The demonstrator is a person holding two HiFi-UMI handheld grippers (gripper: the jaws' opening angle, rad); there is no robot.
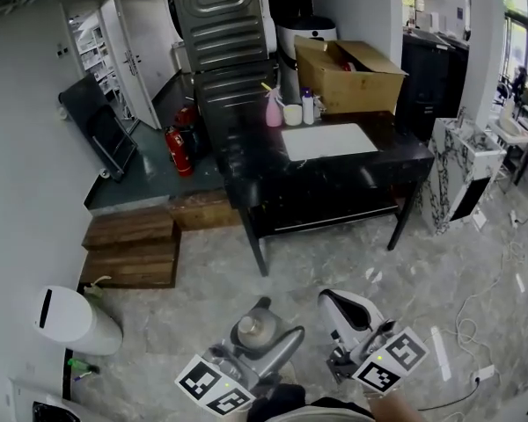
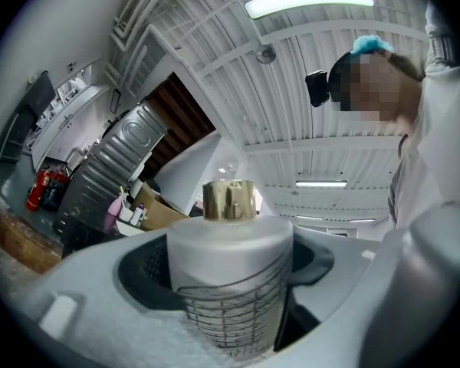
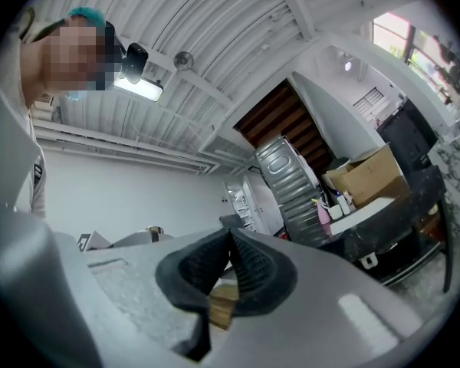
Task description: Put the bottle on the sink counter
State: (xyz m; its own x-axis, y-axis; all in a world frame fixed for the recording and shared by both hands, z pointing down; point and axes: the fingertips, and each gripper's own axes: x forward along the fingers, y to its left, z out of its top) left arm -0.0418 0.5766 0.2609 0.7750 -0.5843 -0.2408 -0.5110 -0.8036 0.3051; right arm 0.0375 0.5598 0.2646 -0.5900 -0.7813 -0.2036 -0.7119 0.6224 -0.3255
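A frosted white bottle with a gold cap (image 1: 247, 328) (image 2: 228, 274) stands upright between the jaws of my left gripper (image 1: 266, 323) (image 2: 230, 271), which is shut on it, low over the marble floor. Beside it on the right, my right gripper (image 1: 334, 304) (image 3: 231, 263) is shut with its dark pads touching and nothing between them. The black sink counter (image 1: 396, 148) (image 3: 383, 213) stands well ahead of both grippers, with a white basin (image 1: 328, 141) set in its top.
On the counter's back edge stand a pink spray bottle (image 1: 274, 109), a white cup (image 1: 292, 114) and a small bottle (image 1: 308, 106), with a cardboard box (image 1: 348, 76) behind. Wooden steps (image 1: 132, 249), a fire extinguisher (image 1: 178, 150) and a white bin (image 1: 70, 321) lie to the left.
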